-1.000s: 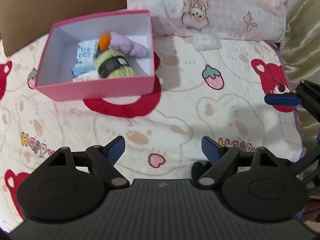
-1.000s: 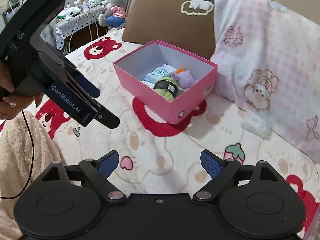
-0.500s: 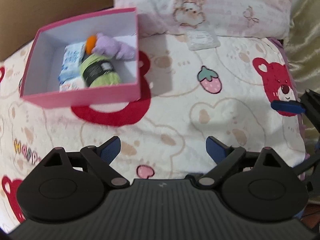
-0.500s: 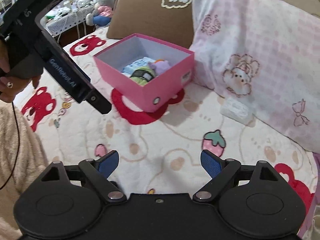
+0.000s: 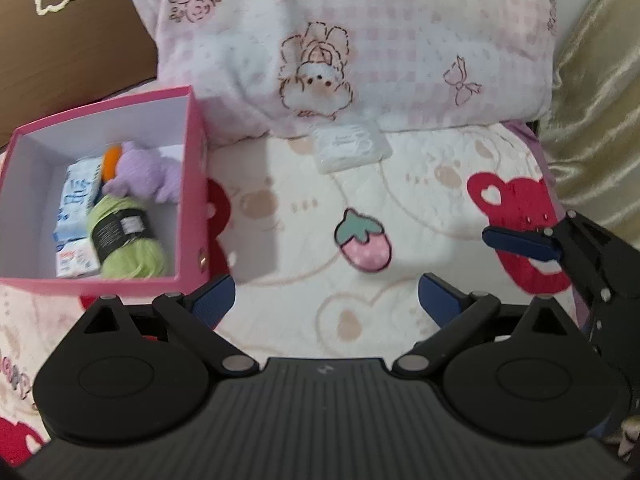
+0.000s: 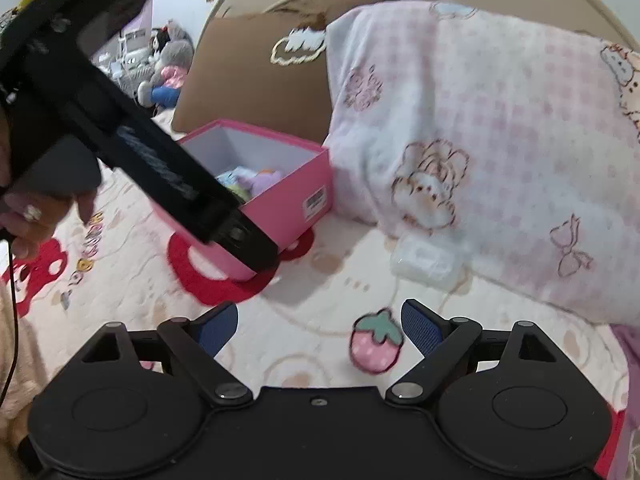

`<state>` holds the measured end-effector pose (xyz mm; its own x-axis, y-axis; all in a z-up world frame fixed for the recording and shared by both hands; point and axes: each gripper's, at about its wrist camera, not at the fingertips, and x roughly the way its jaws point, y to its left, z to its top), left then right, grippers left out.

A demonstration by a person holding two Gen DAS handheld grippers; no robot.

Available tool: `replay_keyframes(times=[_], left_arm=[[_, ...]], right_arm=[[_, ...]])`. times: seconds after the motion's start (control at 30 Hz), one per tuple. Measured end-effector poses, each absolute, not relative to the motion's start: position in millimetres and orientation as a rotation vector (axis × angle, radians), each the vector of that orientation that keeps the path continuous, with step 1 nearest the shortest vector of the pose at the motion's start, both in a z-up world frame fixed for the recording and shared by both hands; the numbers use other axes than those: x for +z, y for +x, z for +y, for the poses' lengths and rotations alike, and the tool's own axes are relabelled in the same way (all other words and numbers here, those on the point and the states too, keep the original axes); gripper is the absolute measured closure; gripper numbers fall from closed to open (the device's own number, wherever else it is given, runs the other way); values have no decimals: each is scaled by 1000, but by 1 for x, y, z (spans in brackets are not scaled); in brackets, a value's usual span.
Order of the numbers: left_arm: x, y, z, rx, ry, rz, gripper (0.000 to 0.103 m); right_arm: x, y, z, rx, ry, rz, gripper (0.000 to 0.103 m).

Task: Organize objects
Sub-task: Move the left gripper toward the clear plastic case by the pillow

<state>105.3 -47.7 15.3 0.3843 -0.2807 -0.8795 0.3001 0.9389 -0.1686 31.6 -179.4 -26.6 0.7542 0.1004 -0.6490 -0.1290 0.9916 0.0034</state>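
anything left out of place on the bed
Yes: a small clear packet lies loose on the bedspread against the pink pillow, apart from the pink box that already holds the yarn and plush.

Both views are evenly lit by soft indoor light, with faint grey shadows on the bed point(image 5: 400, 184). Motion blur softens everything, and fisheye distortion bends the edges strongly.

Two claw-mounted fisheyes angled down over the bedspread point(image 5: 420, 184), both sharing pink box point(image 5: 192, 184) and pillow point(image 6: 480, 128).
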Motion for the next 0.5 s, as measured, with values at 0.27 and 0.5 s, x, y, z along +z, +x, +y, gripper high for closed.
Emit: replay_keyframes(times=[0.27,0.5], left_arm=[[-3,144,-65,-373,-47,1058,4],[-18,170,-72,-364,-36,935,4]], right_arm=[[-28,44,-188,93,-7,712,12],[-50,65,-211,59,6,709,12]])
